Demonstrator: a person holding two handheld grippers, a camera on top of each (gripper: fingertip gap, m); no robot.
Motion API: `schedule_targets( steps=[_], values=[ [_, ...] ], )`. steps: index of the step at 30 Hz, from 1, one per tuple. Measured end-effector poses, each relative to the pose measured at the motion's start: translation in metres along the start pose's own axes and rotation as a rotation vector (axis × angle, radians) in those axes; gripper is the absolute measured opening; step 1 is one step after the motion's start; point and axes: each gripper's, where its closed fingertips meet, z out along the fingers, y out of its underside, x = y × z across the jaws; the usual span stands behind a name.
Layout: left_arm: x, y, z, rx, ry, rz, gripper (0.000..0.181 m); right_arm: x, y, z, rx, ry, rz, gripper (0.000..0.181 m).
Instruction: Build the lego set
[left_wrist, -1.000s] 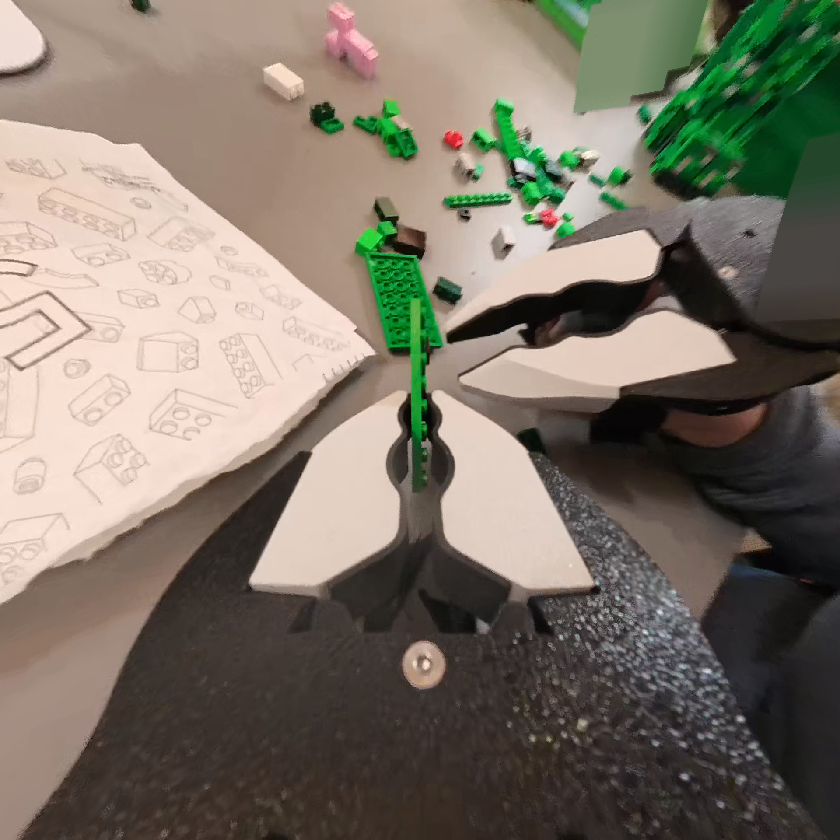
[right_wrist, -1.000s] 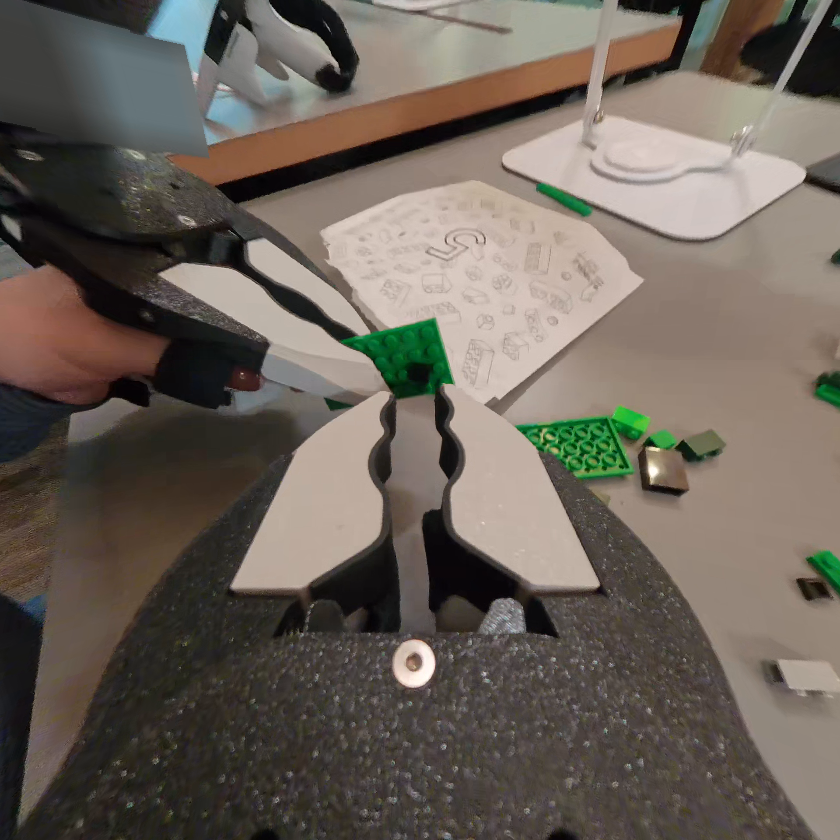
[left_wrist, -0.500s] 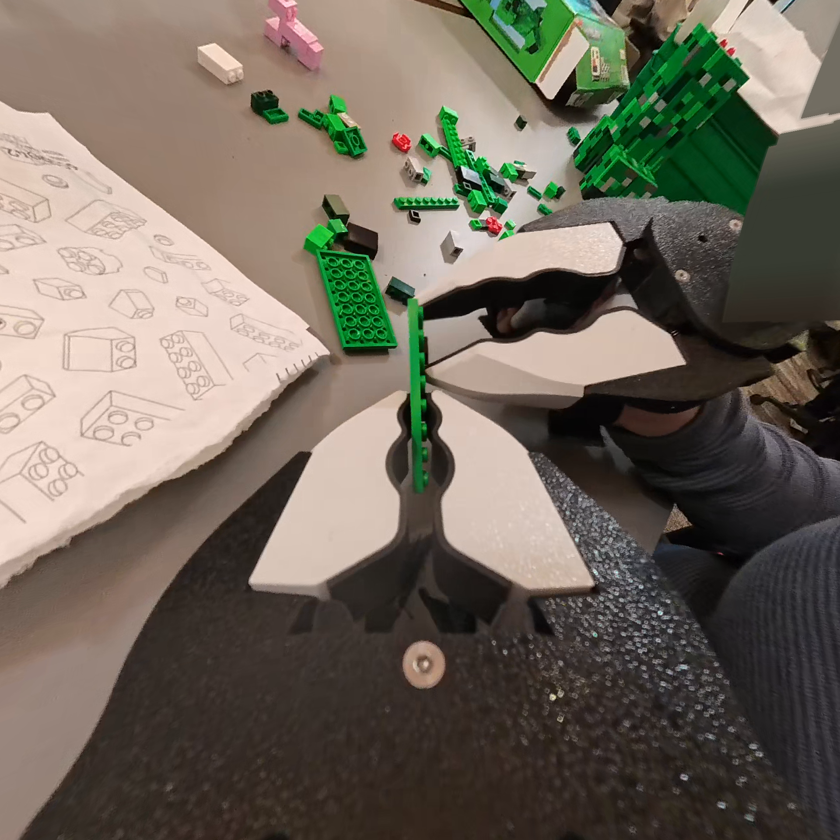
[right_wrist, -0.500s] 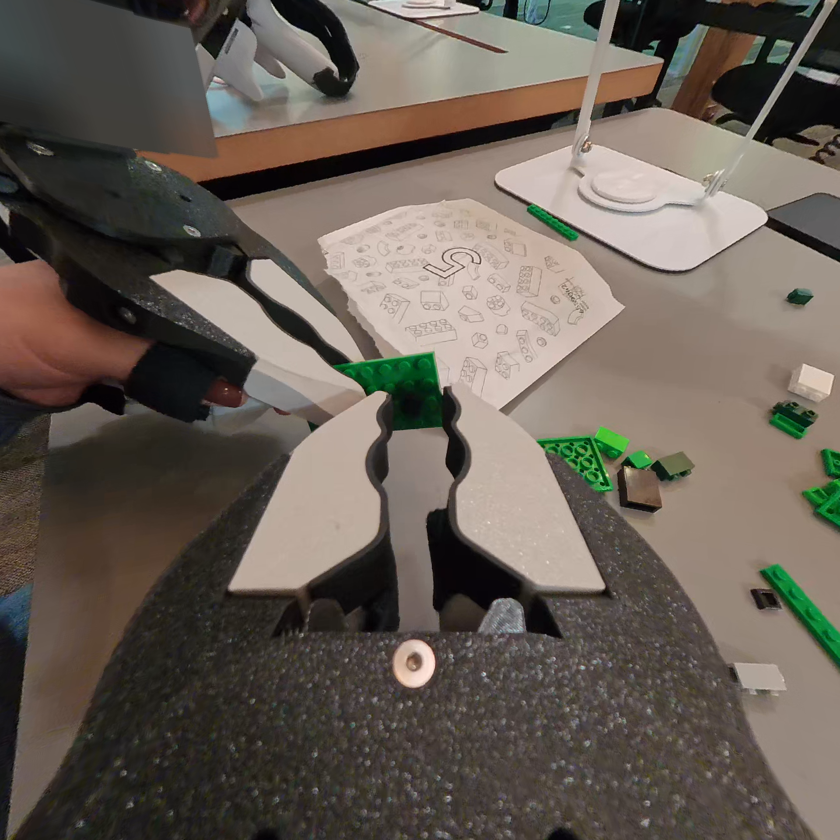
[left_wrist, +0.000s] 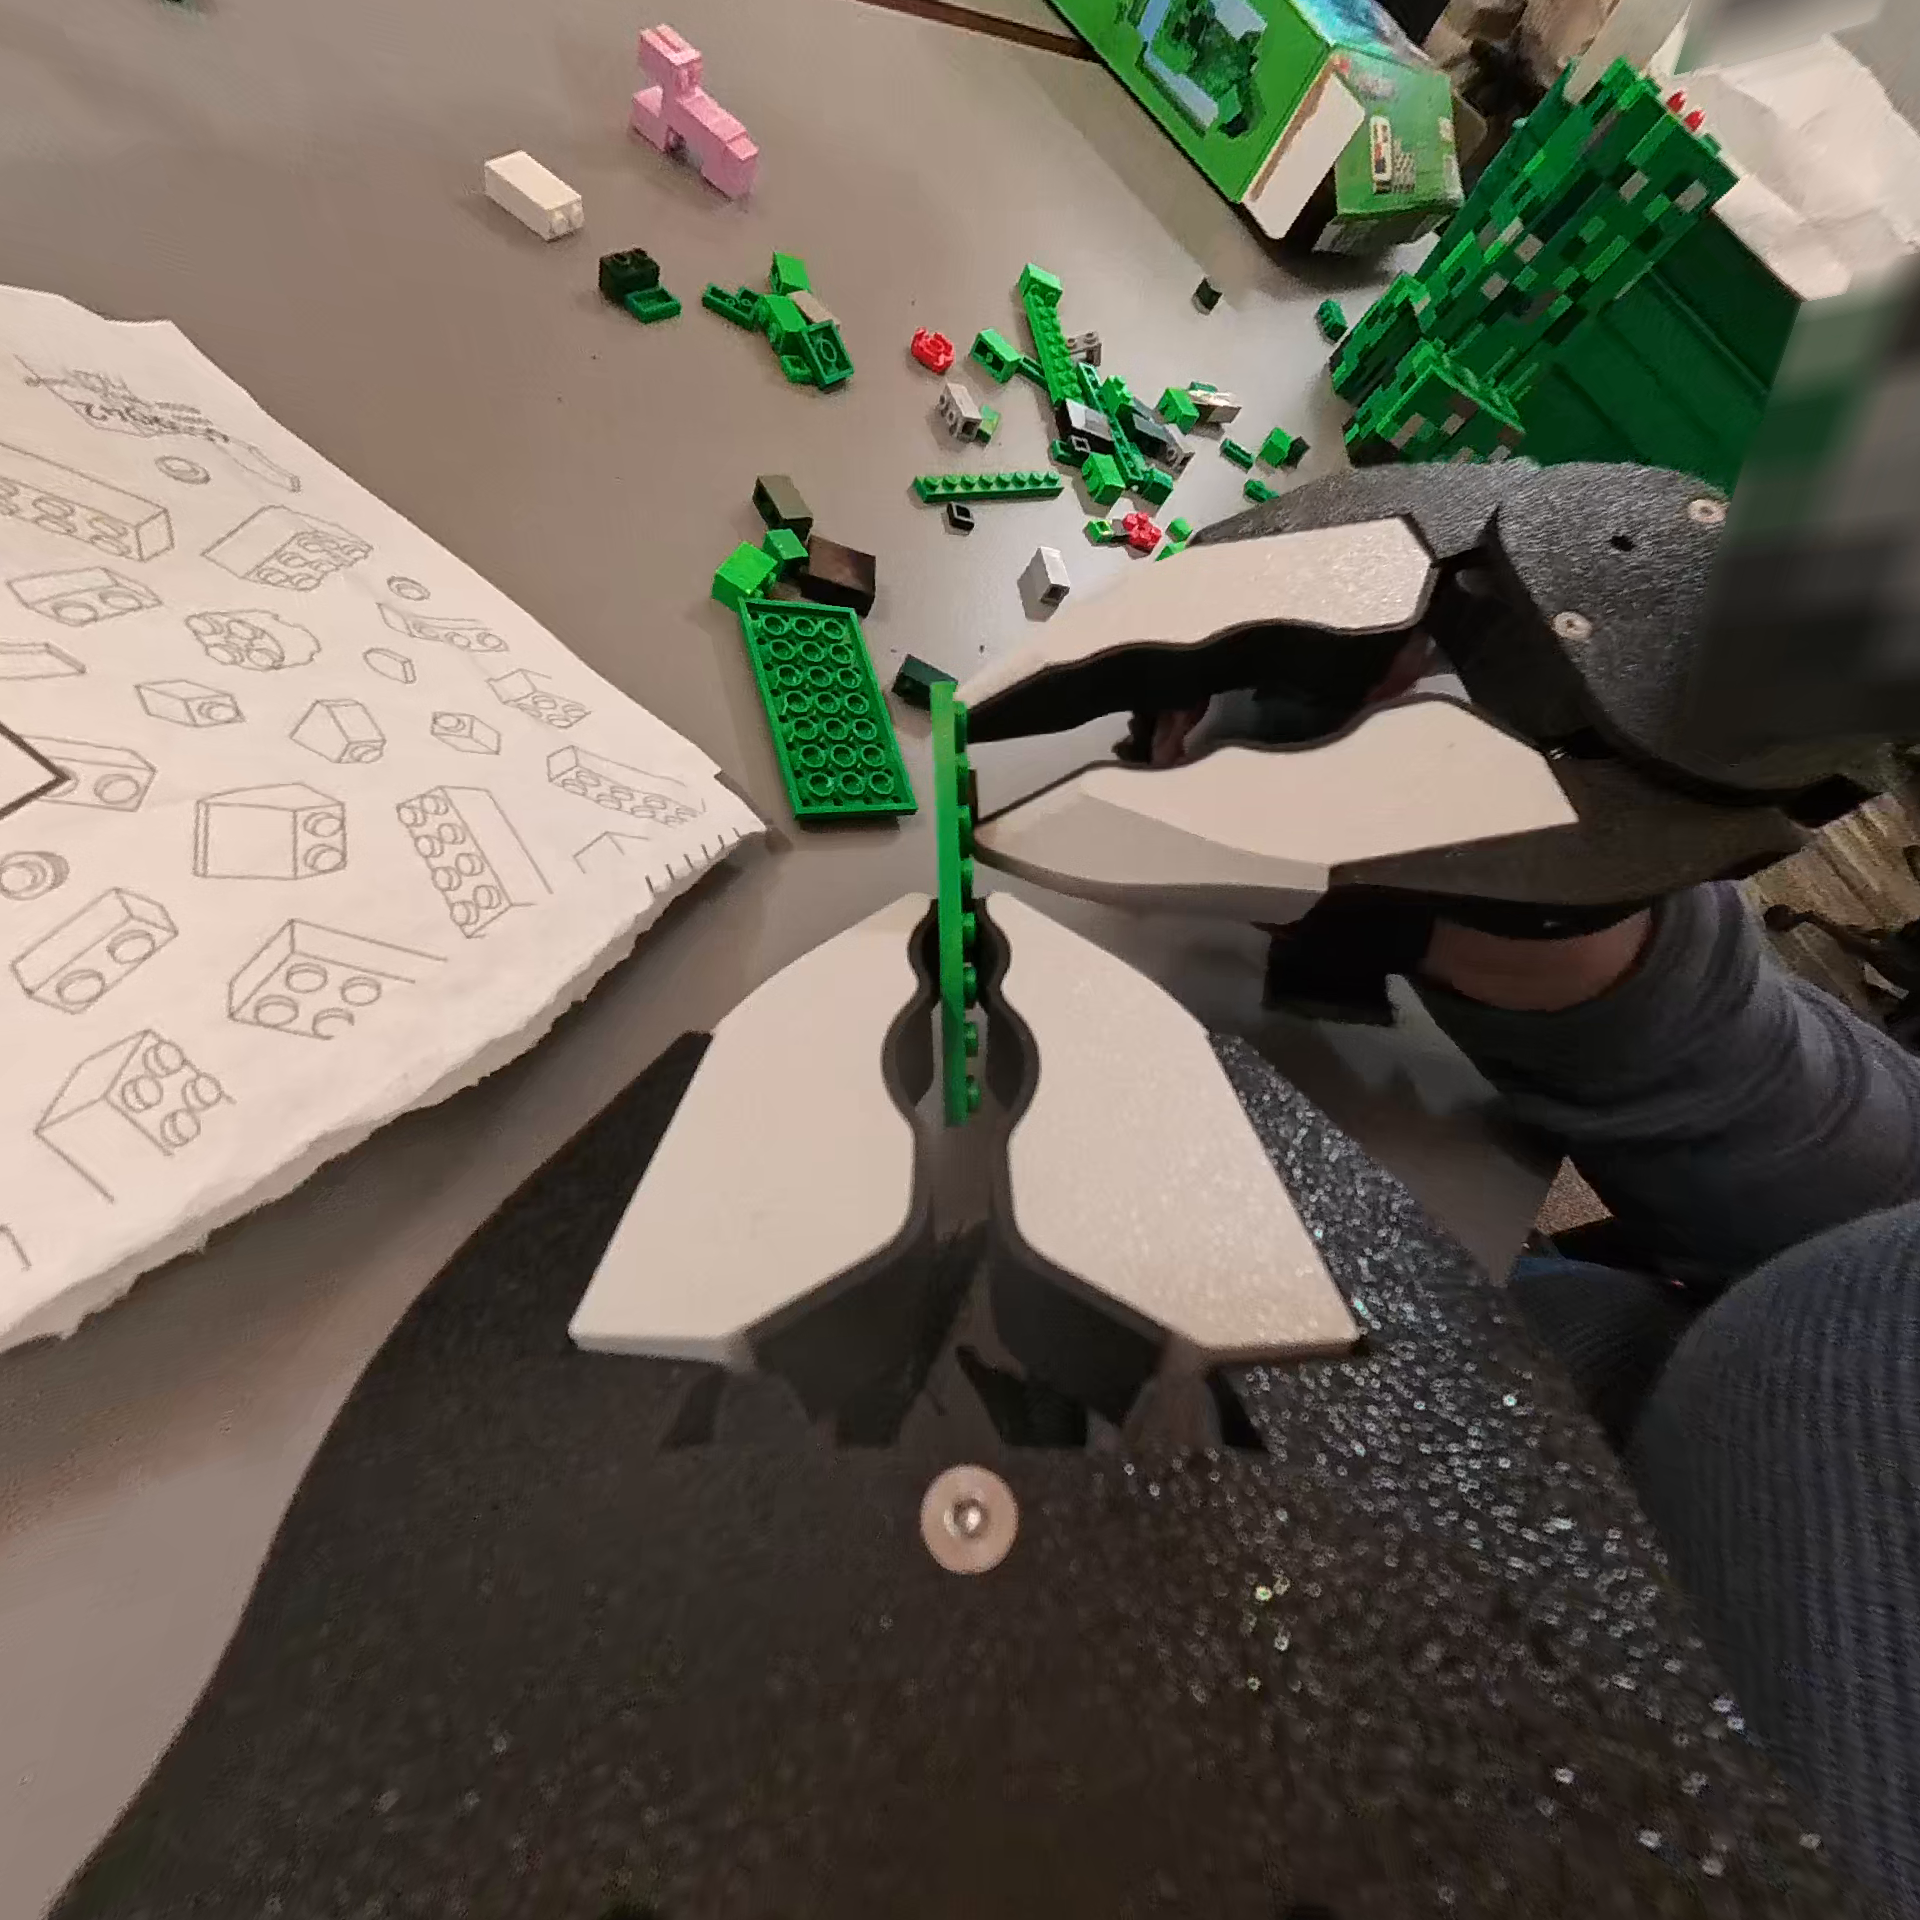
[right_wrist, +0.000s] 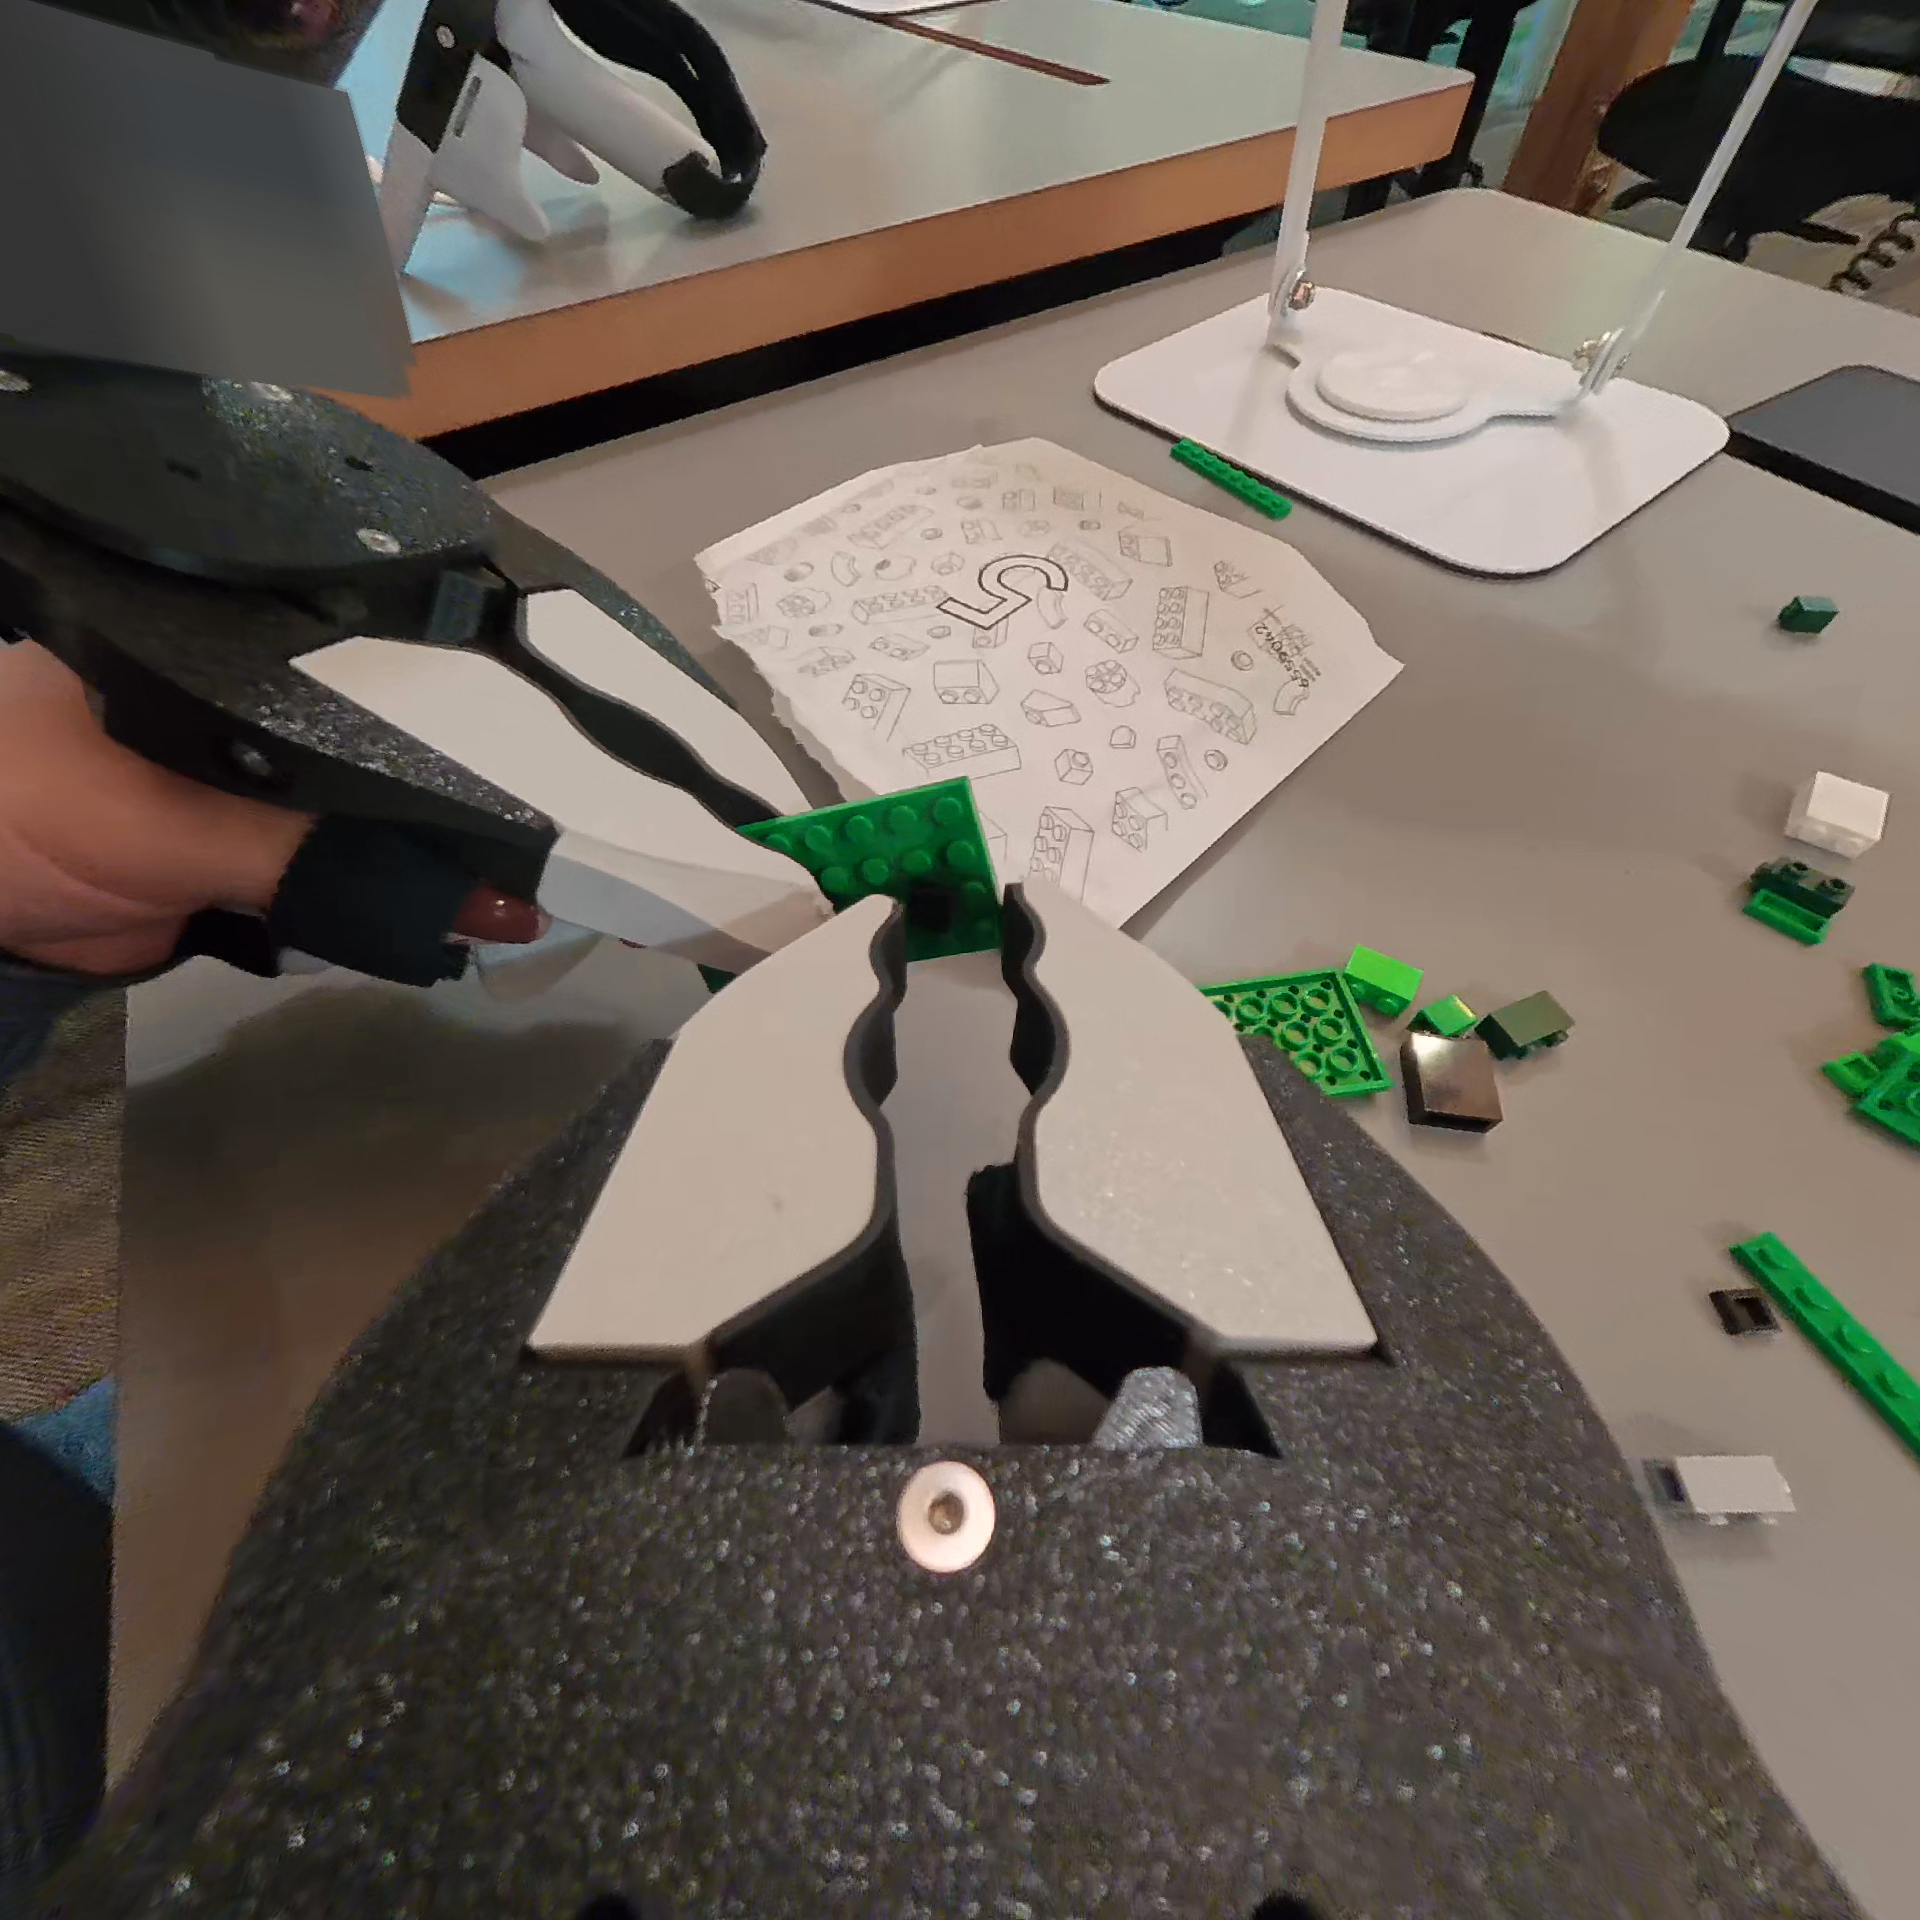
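My left gripper (left_wrist: 956, 902) is shut on a green plate (left_wrist: 948, 790) and holds it upright, edge-on, above the grey table. In the right wrist view the plate (right_wrist: 894, 842) shows its studded face, with a small dark piece (right_wrist: 928, 912) on it. My right gripper (right_wrist: 951, 902) is open, with its fingertips on either side of that dark piece. In the left wrist view the right gripper (left_wrist: 971, 779) comes in from the right, and its tips touch the plate's studded side. The left gripper (right_wrist: 800, 868) enters the right wrist view from the left.
A paper sheet with brick drawings (left_wrist: 260, 831) lies at the left. A larger green plate (left_wrist: 826, 707) lies flat beyond the grippers. Loose bricks (left_wrist: 1091, 416) are scattered behind it. A green built model (left_wrist: 1507, 291) and a box (left_wrist: 1247, 104) stand at the far right. A white stand base (right_wrist: 1455, 447) sits beyond the paper. The tips of both grippers are at nearly the same place.
My right gripper has closed in on the held plate; its open tips now touch the studded face. My left gripper has kept its grip and tilted slightly.
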Motion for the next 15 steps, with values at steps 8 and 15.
schedule_targets(
  steps=[8, 15],
  values=[
    [0.001, 0.003, -0.001, -0.008, 0.014, 0.019, 0.005, -0.003, 0.001, 0.000, -0.007, -0.018, -0.005, 0.012],
    [-0.001, 0.003, -0.003, -0.023, 0.012, 0.054, 0.005, -0.009, 0.001, -0.002, -0.021, -0.137, 0.012, 0.001]
  ],
)
